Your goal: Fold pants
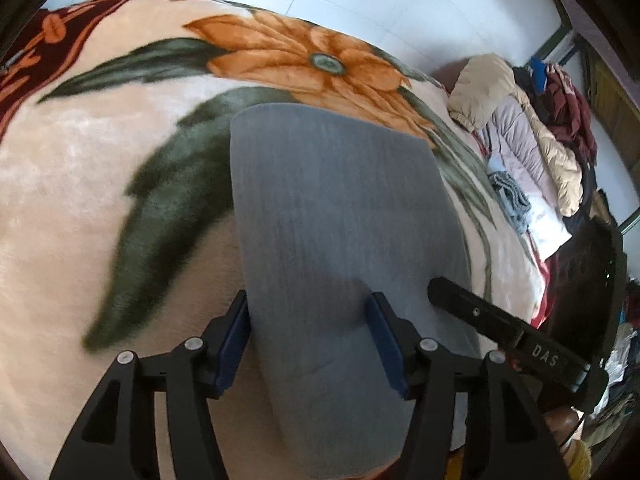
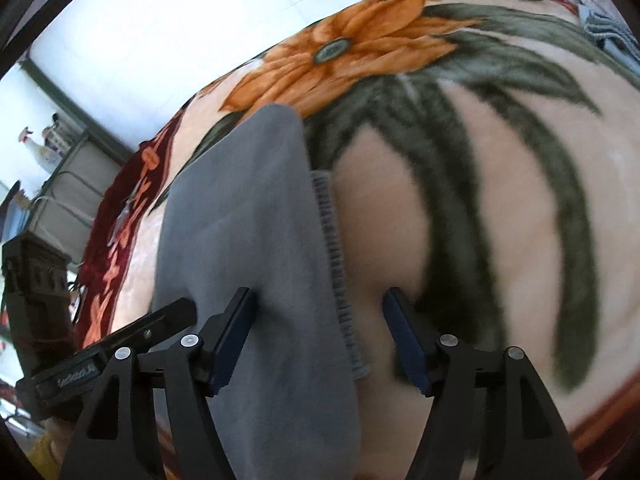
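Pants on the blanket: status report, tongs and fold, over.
Left tongs open, astride the grey pants. Right tongs open over the ribbed waistband edge. Pants lie folded narrow on the floral blanket. Nothing in the way.

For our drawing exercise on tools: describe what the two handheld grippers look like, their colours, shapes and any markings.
Both grippers are alike. The left gripper and right gripper each have two black, angular fingers with cut-out slots, round silver screw heads on the linkages, and flat dark blue pads on the inner faces. The side of the right gripper's finger, seen from the left camera, carries white lettering, "DAS".
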Available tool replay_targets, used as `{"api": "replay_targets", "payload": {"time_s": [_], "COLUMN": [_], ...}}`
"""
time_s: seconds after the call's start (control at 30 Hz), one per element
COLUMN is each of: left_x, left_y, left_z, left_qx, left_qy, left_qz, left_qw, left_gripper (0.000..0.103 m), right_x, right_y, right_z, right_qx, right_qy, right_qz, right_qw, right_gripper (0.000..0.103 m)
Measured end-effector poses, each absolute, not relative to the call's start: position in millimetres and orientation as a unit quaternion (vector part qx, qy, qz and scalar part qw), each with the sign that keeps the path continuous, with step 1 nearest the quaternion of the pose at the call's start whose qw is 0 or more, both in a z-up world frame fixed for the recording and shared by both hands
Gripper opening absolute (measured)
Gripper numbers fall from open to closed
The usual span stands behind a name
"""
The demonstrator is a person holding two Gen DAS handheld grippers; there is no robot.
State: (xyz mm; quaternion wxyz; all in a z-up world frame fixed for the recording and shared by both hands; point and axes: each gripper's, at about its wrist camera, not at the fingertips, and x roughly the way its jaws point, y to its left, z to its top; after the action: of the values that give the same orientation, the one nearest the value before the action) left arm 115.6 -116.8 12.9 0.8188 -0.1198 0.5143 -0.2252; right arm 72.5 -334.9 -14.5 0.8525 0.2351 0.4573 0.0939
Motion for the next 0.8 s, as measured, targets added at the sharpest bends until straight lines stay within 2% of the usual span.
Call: {"api": "replay_targets", "payload": {"time_s": [0.1, 0.17, 0.23, 0.3, 0.4, 0.8], "left_x": [115.9, 117.5, 118.6, 117.3, 114.2, 102.9], "left_y": [-116.4, -119.2, -121.1, -122.6, -122.7, -67.0], "left_z": [12.0, 10.6, 12.1, 14.8, 23.3, 79.7], "left_qx": [-0.122, -0.120, -0.117, -0.116, -0.111, -0.111], "left_qy": [0.512, 0.514, 0.511, 0.507, 0.495, 0.462], "left_qz": [-0.230, -0.232, -0.237, -0.243, -0.250, -0.234], "left_qw": [0.818, 0.817, 0.817, 0.819, 0.824, 0.848], "left_gripper": [0.061, 0.060, 0.054, 0.038, 0.028, 0.025], "right_x": [72.3, 73.9, 74.3, 72.9, 67.4, 62.9], "right_y": [-325.1, -324.7, -326.6, -326.4, -327.5, -267.9], "right_z": [-15.9, -17.1, -17.7, -14.6, -8.2, 40.2], "right_qx": [0.209, 0.220, 0.237, 0.237, 0.249, 0.249], "right_qy": [0.460, 0.458, 0.454, 0.447, 0.434, 0.397], "right_qz": [0.099, 0.107, 0.117, 0.126, 0.129, 0.188], "right_qw": [0.857, 0.855, 0.851, 0.853, 0.856, 0.863], "right_gripper": [0.068, 0.056, 0.042, 0.035, 0.026, 0.024]}}
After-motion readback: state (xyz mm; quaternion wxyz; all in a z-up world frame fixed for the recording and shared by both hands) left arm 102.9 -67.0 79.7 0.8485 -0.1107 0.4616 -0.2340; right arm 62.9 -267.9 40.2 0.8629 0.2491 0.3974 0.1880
